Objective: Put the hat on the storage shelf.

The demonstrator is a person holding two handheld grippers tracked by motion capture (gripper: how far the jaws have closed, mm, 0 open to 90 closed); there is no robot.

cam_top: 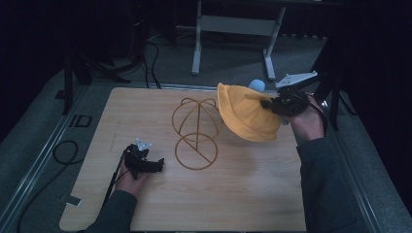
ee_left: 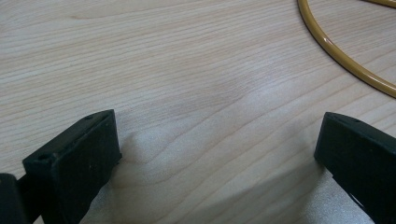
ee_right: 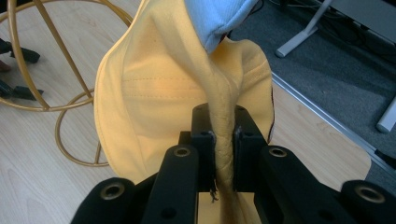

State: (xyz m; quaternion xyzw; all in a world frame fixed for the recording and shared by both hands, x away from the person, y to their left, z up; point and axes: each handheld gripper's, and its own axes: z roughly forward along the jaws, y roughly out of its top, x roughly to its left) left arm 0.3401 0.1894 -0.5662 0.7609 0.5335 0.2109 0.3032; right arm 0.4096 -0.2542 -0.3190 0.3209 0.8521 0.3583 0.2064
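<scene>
While pinched by its brim, soft yellow fabric bucket hat [cam_top: 245, 114] hanging off the front of the right gripper [cam_top: 270, 104], jaws clamped tight on a fold of the cloth, crown sagging toward the golden wire hat stand [cam_top: 196, 131]. Pale blue lining or patch [ee_right: 217, 18] just above the pinch. Stand just beyond the hat, on the light wooden table [cam_top: 243, 194], not touching it as far as can be told. Left gripper [cam_top: 158, 165] low over the table, jaws apart, nothing between them, gold ring base [ee_left: 345, 60] ahead and to one side. Likely risks: thin fold slipping from the pads; limp brim catching a wire loop; light stand tipping or sliding, unbraced by the idle left gripper.
</scene>
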